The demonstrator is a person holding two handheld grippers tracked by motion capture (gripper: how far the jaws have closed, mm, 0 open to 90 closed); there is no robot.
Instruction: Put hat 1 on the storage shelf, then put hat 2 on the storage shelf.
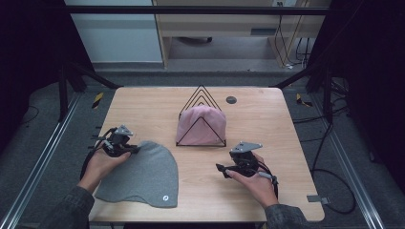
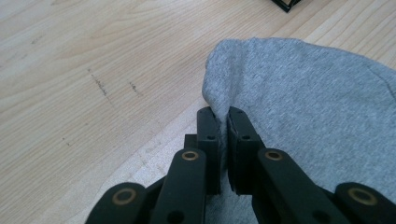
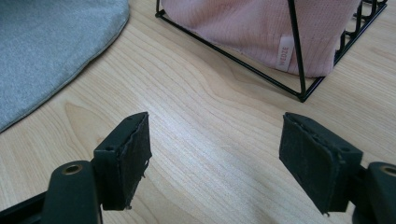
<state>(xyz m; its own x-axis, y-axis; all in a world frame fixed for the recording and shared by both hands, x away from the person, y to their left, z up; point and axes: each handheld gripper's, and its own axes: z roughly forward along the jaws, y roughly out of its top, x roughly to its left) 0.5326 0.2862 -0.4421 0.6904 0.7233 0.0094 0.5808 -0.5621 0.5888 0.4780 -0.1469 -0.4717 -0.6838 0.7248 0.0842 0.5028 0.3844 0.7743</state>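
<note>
While the left gripper [image 2: 223,140] sits clamped on the edge of the grey beanie [image 1: 143,176], a small fold of knit is pinched between its jaws at the near-left of the table [image 1: 267,200]. Beanie lies flat on the wood, left of centre, small round logo near its hem. Judged soft, light, floppy: it will drape and stretch when lifted, so an edge pinch like this one works, though a second hold on the opposite rim would likely keep it from sagging. Right gripper [image 3: 215,163] hovers over bare wood, jaws spread wide, holding nothing, beside the beanie's right edge. Farther back, the pink beanie [image 1: 201,125] sits tucked inside the black wire rack [image 1: 201,98] at mid-table.
</note>
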